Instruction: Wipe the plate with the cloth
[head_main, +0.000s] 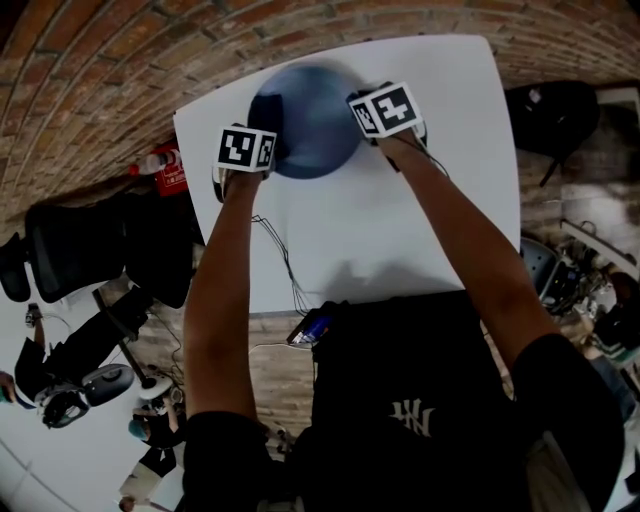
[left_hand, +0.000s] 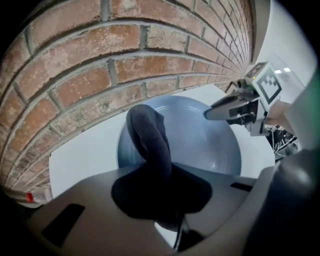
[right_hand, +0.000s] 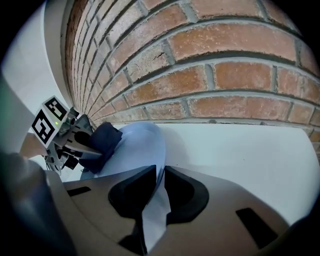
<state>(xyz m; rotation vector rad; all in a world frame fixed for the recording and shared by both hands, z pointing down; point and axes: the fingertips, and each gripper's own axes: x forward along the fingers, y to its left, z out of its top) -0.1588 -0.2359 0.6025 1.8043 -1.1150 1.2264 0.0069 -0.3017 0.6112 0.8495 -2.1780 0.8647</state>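
Blue plate (head_main: 312, 125) clamped in right tool (right_hand: 159, 176), dark cloth (left_hand: 148, 134) in left tool (left_hand: 161, 180)

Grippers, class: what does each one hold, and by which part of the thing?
The left gripper clamps the dark blue cloth by one bunched end; the right gripper pinches the blue plate by its rim.

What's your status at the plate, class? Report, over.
Left hand-held gripper shut on cloth, cloth over plate. Right hand-held gripper shut on plate rim. Nothing seen in the way.
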